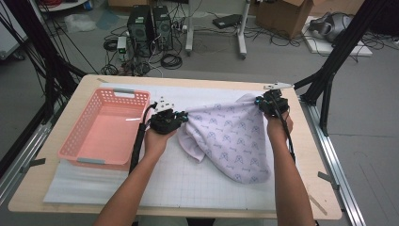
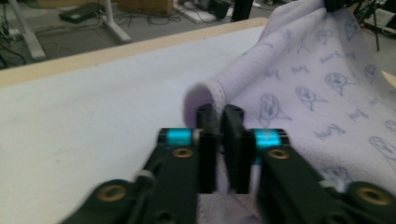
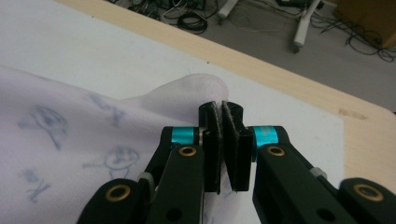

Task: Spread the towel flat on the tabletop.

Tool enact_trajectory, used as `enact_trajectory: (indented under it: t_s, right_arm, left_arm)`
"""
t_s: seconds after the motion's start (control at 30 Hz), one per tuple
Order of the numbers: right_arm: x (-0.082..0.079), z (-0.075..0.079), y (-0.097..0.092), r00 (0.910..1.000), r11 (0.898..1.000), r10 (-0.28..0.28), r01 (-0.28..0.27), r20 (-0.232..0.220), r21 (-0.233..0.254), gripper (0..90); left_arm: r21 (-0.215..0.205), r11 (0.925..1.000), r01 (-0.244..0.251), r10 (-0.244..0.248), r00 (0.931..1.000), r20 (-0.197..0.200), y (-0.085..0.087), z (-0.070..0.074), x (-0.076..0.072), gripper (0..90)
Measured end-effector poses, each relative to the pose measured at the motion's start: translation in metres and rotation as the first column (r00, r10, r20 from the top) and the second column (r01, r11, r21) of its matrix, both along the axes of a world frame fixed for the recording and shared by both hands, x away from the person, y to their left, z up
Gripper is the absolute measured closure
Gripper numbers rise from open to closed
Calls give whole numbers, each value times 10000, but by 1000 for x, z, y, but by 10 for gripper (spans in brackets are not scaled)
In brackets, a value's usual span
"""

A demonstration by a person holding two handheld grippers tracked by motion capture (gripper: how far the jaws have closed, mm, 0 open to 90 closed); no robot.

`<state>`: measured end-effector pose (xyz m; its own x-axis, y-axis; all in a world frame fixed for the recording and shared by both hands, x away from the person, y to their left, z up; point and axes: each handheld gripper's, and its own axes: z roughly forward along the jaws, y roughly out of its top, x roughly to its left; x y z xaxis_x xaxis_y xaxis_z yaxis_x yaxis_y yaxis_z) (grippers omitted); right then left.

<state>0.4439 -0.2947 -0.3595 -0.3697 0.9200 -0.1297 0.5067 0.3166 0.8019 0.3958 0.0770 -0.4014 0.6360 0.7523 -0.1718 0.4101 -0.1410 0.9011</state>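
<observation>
A lavender cloth point(image 1: 230, 136) printed with small figures hangs stretched between my two grippers above the white mat. My left gripper point(image 1: 181, 117) is at its left corner. In the left gripper view the jaws point(image 2: 219, 112) stand a narrow gap apart, with the cloth's hem point(image 2: 317, 84) lying between the pads. My right gripper point(image 1: 259, 101) holds the far right corner higher up. In the right gripper view its jaws point(image 3: 222, 107) are pinched shut on the cloth's edge point(image 3: 70, 130). The cloth's lower part rests on the mat.
A pink plastic basket point(image 1: 75, 141) stands on the left of the table, close beside my left hand. The white gridded mat point(image 1: 188, 183) covers the wooden table point(image 1: 320, 188). Black frame posts point(image 1: 329, 70) rise at the table's far right corner.
</observation>
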Motion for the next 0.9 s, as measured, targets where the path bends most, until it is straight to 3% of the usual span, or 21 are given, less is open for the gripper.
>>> enact_trajectory:
  t_s: [0.03,0.07,0.13,0.2,0.27,0.33,0.4,0.47,0.53,0.6,0.67,0.77,0.8,0.87,0.9]
  right_arm:
    - [-1,-1,0,10000,10000,56,-56,-19,-27,843]
    - [-4,-1,-1,9998,9999,165,-165,-96,13,769]
    - [-11,0,-4,9995,9993,288,-285,-120,232,700]
    - [-22,1,-8,9986,9970,532,-527,-74,569,635]
    - [-36,2,-10,9965,9942,838,-832,-66,677,604]
    - [-53,1,-13,9935,9901,1138,-1130,-53,836,570]
    - [-72,-3,-15,9889,9852,1474,-1454,-158,909,540]
    - [-93,-10,-15,9817,9796,1883,-1856,-296,774,494]
    - [-113,-19,-13,9705,9704,2381,-2360,-391,508,484]
    - [-132,-30,-11,9568,9564,2893,-2878,-279,500,464]
    - [-147,-40,-9,9396,9404,3376,-3341,-570,629,436]
    - [-165,-50,-4,9093,9106,4094,-4021,-746,956,401]
    - [-169,-53,-1,8955,8982,4354,-4252,-921,1118,387]
    - [-172,-60,4,8713,8790,4749,-4629,-1237,1140,388]
    - [-172,-65,7,8685,8805,4741,-4672,-1446,806,396]
  left_arm:
    - [-166,9996,222,-228,9992,-338,-1,-2,0,597]
    - [-136,9990,423,-427,9985,-352,-2,-2,-2,522]
    - [-99,9986,524,-525,9985,-117,-1,-2,-10,465]
    - [-283,9969,738,-738,9973,11,0,-2,-19,431]
    - [-170,9957,908,-905,9958,156,2,-4,-28,421]
    - [111,9928,1193,-1192,9928,-65,3,-7,-35,393]
    - [249,9925,1197,-1195,9928,-89,3,-13,-41,387]
    - [449,9912,1246,-1230,9917,-379,1,-21,-43,368]
    - [630,9886,1366,-1323,9889,-677,-2,-29,-44,339]
    - [681,9871,1450,-1393,9869,-814,-6,-34,-44,334]
    - [744,9841,1611,-1542,9839,-908,-12,-37,-44,323]
    - [1404,9686,2051,-1924,9763,-992,-24,-41,-45,335]
    - [1519,9655,2114,-1974,9750,-1022,-26,-42,-46,341]
    - [1960,9571,2133,-1941,9745,-1124,-32,-45,-47,439]
    - [2322,9510,2040,-1823,9769,-1117,-34,-46,-48,533]
